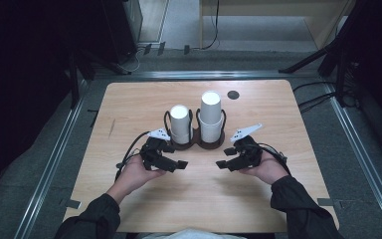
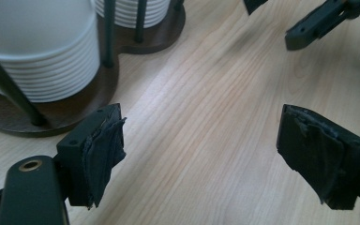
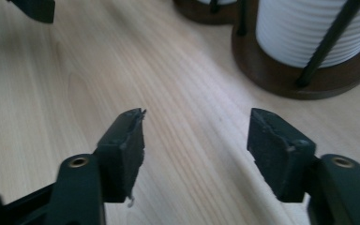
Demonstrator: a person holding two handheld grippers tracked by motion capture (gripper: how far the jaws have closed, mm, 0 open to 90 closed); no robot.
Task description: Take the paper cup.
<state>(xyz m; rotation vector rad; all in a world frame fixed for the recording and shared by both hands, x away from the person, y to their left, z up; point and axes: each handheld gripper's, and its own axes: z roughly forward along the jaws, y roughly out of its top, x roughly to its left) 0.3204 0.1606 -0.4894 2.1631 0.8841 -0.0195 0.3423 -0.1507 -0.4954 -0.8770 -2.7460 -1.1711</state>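
Both claws, left [image 1: 175, 165] and right [image 1: 226, 164], hover spread and empty over the tabletop [image 1: 129, 109], near the cup stacks [image 1: 210, 117].

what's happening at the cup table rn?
A person holds a two-jaw gripper in each hand over a wooden table. Two stacks of white paper cups sit in a dark double holder: the shorter left stack and the taller right stack. The left gripper and right gripper hover just in front of the holder, jaws apart with only bare table between them. Neither touches a cup.
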